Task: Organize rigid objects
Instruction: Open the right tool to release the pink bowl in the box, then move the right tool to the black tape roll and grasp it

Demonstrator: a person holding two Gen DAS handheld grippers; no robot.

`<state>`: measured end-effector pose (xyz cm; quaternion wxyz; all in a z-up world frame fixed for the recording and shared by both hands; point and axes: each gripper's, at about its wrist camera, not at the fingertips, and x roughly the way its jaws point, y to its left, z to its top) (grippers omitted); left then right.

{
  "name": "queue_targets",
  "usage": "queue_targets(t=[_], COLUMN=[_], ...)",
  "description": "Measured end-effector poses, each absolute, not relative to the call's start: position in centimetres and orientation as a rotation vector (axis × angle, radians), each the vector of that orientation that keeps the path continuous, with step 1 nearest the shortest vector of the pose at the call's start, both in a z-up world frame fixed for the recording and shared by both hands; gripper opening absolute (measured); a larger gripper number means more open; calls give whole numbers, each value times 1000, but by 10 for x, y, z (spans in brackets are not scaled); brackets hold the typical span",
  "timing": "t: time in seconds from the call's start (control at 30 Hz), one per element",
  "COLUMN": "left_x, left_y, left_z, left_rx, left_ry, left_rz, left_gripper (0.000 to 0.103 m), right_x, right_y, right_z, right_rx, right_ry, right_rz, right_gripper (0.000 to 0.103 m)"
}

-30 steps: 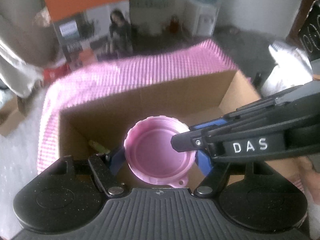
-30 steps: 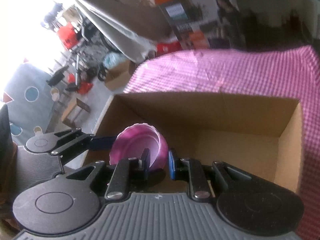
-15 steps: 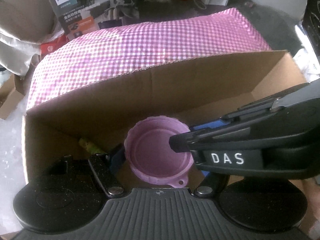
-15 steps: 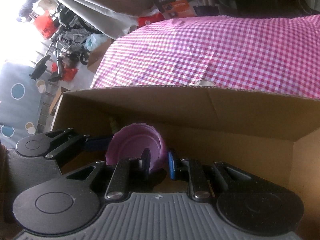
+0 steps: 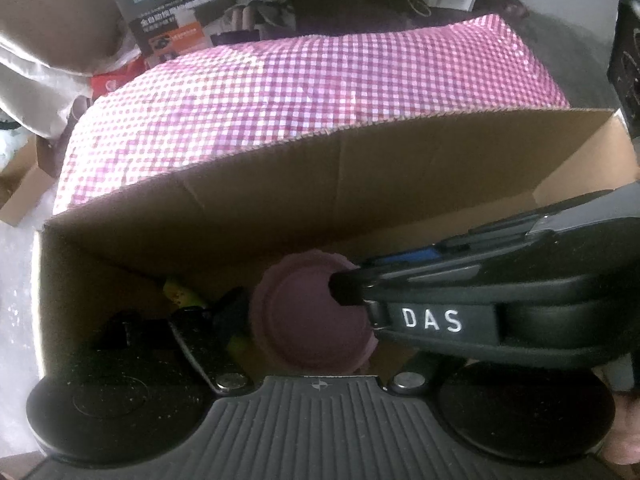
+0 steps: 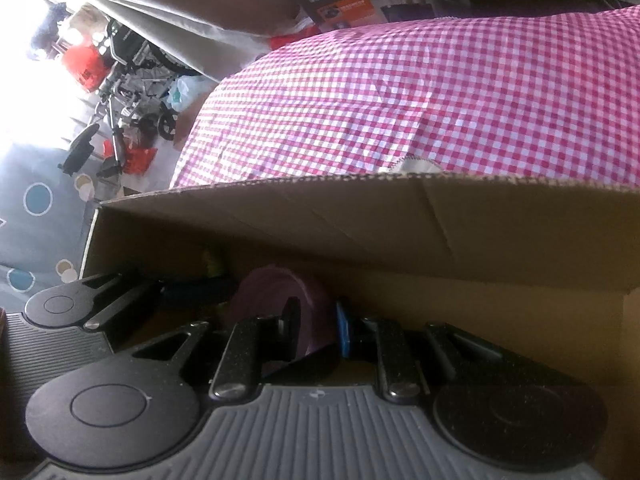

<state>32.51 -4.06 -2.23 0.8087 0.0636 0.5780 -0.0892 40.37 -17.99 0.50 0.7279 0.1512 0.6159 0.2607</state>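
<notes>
A pink plastic bowl (image 5: 308, 312) hangs low inside the open cardboard box (image 5: 320, 184), in the box's shade. My right gripper (image 6: 316, 320) is shut on the bowl's (image 6: 276, 292) rim, one finger inside the wall and the blue pad (image 6: 343, 328) outside. In the left wrist view it reaches in from the right (image 5: 348, 288). My left gripper (image 5: 312, 320) straddles the bowl and its jaws are opening. The left finger (image 5: 230, 308) stands just off the rim. Its right finger is hidden behind the other gripper.
A yellow-green object (image 5: 180, 292) lies on the box floor at the left, beside the bowl. The box stands on a pink checked cloth (image 6: 440, 100). Printed cartons (image 5: 160, 12) and clutter lie beyond the cloth. The box's right half (image 6: 480, 312) shows bare cardboard.
Both grippers have sunk with the bowl deeper into the box, so its far wall now rises higher. The left finger has drawn slightly away from the bowl's rim.
</notes>
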Motion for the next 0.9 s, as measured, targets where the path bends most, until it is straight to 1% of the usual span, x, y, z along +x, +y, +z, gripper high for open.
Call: queue_targets(t=[0.07,0.1,0.13,0.2,0.27,0.37,0.43,0.5,0.57,0.63,0.73,0.9], left_x=[320,317,314,305,295,277,260,240,221,196,165,122], left_y=[-40,-39,-39,-38,-40,-40,-42,-45,-47,-47,-46,-38], left_z=[-15,-11,-7,4,14,33,47,63,77,90,99,102], left_rx=[133,131,130,121,102,78,82,95,103,93,60,-10], left_ry=[1214,1201,1187,1154,1122,1063,1015,951,888,827,777,733], left_rz=[-198,-199,-200,-203,-205,-222,-227,-232,-242,-261,-284,-325], left_gripper=[84,85,85,87,89,92,93,96,101,103,103,103], right_x=[402,401,400,394,388,373,358,340,319,296,256,192], right_y=[-182,-185,-187,-194,-200,-215,-227,-238,-249,-262,-279,-294], right_z=[10,15,21,35,47,67,86,104,121,138,157,175], right_rx=[350,357,360,362,367,401,418,427,441,455,473,461], right_ry=[1351,1343,1330,1289,1255,1207,1149,1084,1018,947,842,748], right_rz=[578,580,577,570,573,571,571,579,584,584,578,544], right_gripper=[26,35,51,65,65,70,77,81,87,95,97,98])
